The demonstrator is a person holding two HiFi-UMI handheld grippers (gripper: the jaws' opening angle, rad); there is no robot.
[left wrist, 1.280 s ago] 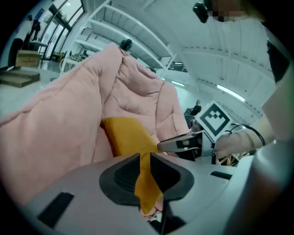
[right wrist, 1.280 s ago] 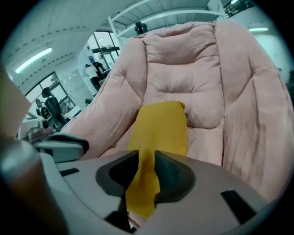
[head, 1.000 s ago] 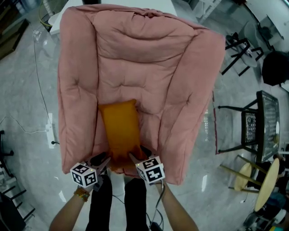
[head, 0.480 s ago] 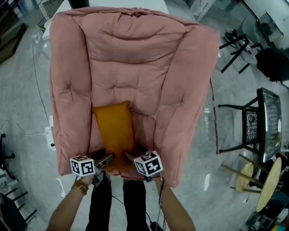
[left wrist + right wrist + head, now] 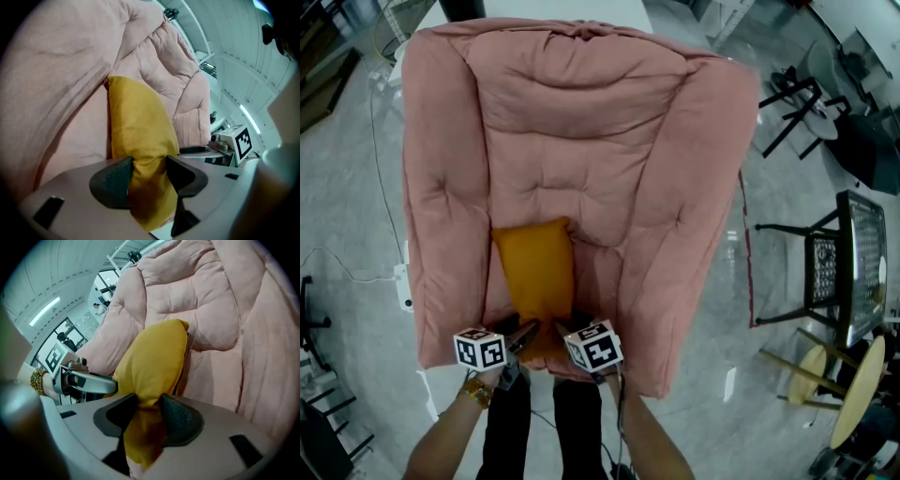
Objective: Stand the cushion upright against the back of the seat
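An orange cushion [image 5: 534, 277] lies flat and lengthwise on the seat of a pink padded armchair [image 5: 581, 122], its far end touching the backrest. My left gripper [image 5: 523, 333] is at the cushion's near left corner and my right gripper [image 5: 562, 330] at its near right corner. In the left gripper view the cushion [image 5: 140, 122] fills the gap of the left gripper [image 5: 149, 171] and is pinched there. In the right gripper view the right gripper [image 5: 149, 411] squeezes a fold of the cushion [image 5: 154, 357]. Both pairs of jaws have just been closing on that fabric.
The chair's thick arms [image 5: 441, 187] wall the seat on both sides. A black metal chair [image 5: 834, 272] and a wooden stool [image 5: 853, 384] stand on the floor at right. A power strip [image 5: 403, 286] with its cable lies at left. The person's legs [image 5: 534, 422] stand against the seat front.
Both grippers have sunk onto the cushion's near end and drawn closer together. Their jaws now pinch its two near corners. The cushion lies where it did.
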